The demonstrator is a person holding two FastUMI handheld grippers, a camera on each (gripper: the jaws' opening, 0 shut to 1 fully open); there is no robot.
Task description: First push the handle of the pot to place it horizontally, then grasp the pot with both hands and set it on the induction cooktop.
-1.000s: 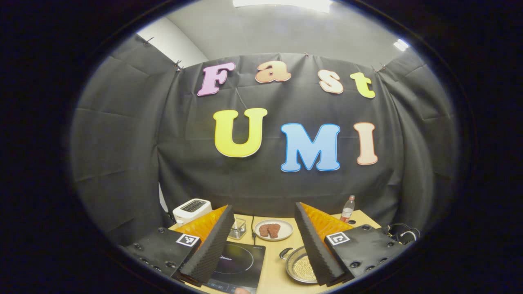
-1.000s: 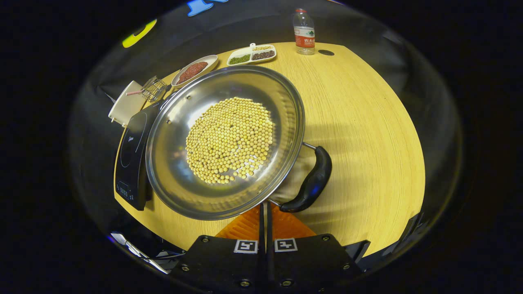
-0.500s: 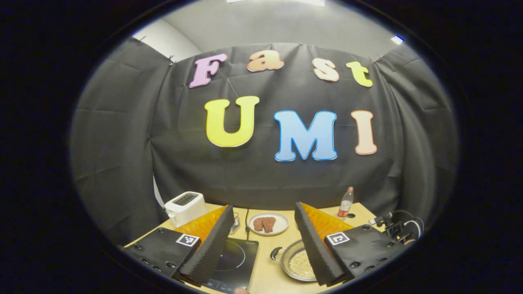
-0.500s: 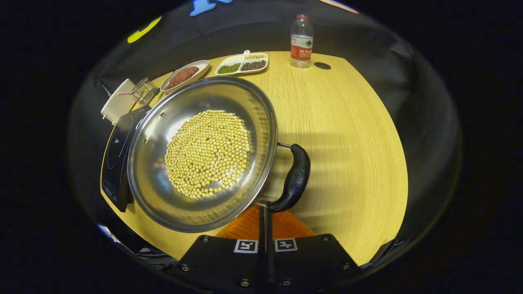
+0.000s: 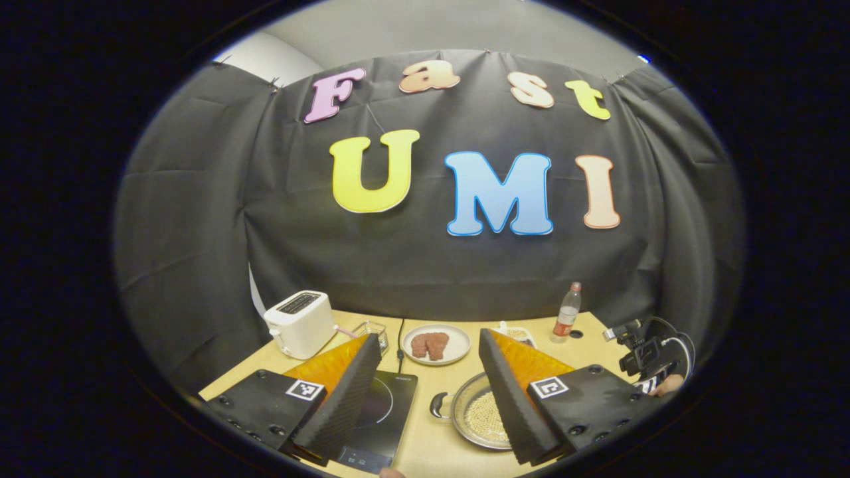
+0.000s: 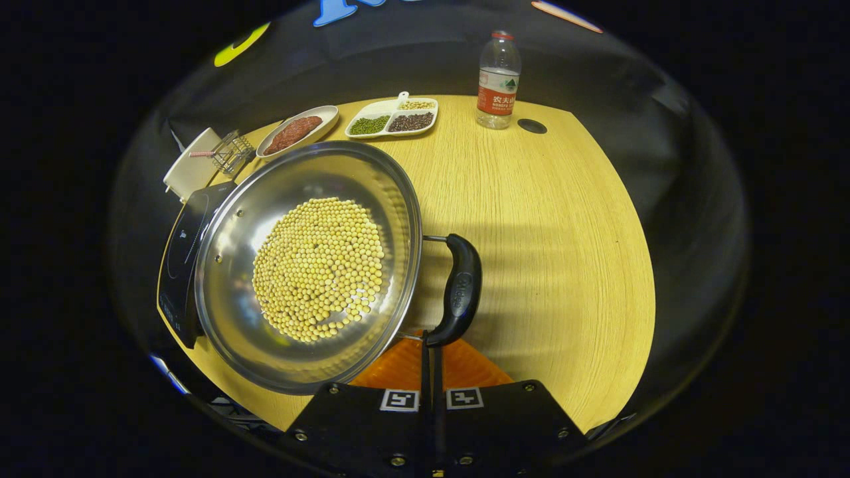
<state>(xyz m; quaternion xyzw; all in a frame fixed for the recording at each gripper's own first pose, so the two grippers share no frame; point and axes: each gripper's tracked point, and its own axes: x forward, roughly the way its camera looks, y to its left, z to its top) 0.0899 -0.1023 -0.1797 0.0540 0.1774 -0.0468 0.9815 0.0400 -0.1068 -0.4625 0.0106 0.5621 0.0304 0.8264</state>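
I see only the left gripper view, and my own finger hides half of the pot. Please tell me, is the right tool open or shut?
Observer: In the right gripper view the right tool is shut, its two fingers pressed together.
Operator: Where is the black handle on that side?
Observer: The handle stands off the right rim of the pot on two thin rods. The tool's tips lie at its near end, but I cannot confirm contact.
Operator: What lies behind my finger, near the bottle?
Observer: A white divided dish with green and dark grains, just left of the bottle.
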